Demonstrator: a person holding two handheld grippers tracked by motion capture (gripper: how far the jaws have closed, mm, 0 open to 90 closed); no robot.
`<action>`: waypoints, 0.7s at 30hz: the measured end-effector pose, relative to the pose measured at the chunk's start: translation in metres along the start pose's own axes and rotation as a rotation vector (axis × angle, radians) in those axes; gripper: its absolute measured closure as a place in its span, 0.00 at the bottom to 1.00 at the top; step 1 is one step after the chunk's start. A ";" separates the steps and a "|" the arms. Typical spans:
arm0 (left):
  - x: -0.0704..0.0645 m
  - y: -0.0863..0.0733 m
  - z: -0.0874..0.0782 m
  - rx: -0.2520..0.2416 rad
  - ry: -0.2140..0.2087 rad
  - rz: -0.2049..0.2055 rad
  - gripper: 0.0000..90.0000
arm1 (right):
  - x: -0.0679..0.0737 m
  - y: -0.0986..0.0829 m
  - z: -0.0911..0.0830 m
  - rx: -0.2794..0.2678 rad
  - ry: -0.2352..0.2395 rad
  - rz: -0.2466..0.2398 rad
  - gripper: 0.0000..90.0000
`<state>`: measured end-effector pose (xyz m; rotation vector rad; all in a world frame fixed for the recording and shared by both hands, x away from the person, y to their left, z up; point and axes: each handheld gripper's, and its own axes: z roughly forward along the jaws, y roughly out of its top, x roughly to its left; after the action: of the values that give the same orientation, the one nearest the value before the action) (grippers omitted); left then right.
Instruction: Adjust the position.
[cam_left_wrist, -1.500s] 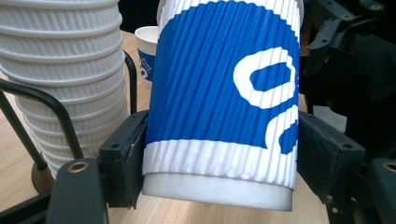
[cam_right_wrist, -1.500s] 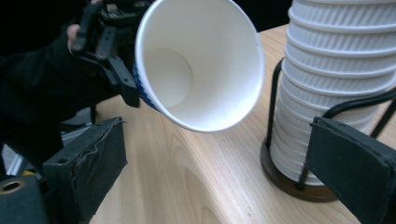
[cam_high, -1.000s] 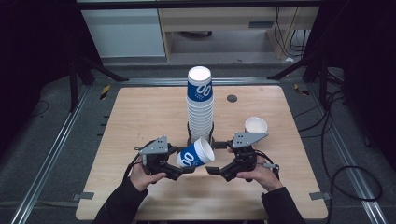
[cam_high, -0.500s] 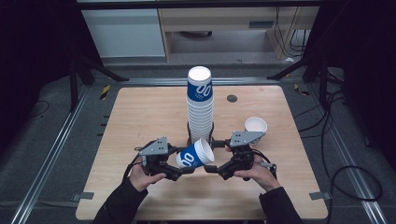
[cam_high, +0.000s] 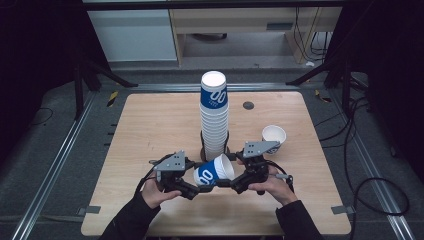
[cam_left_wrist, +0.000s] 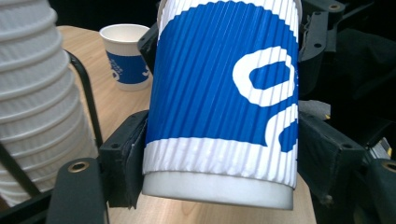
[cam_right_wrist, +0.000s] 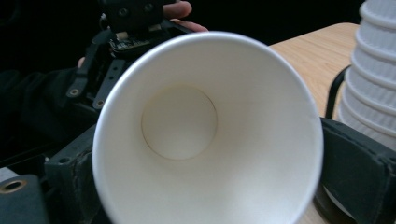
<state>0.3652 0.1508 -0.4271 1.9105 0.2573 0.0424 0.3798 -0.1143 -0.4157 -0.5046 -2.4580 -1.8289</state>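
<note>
While both grippers clasp the cup (cam_high: 214, 172), stack (cam_high: 214, 117) seemingly just beyond.

The cup (cam_right_wrist: 208, 135) hides where the right gripper's jaws grip.

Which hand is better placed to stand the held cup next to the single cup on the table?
Probably the right. The right tool grips the cup at its rim end and is nearer the loose cup. The left tool clamps the base end, farther away.
</note>
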 end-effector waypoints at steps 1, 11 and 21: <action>0.000 0.000 0.000 0.002 -0.002 0.002 0.28 | 0.000 0.000 0.000 -0.003 0.009 0.001 0.08; 0.000 0.000 0.001 0.017 -0.016 0.001 0.28 | -0.001 -0.002 0.003 0.015 0.058 0.022 0.14; 0.002 0.001 -0.003 -0.001 -0.018 -0.030 0.19 | 0.000 -0.002 0.001 0.022 0.037 -0.007 0.17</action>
<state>0.3667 0.1533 -0.4253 1.9046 0.2739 0.0047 0.3795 -0.1142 -0.4177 -0.4574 -2.4554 -1.7951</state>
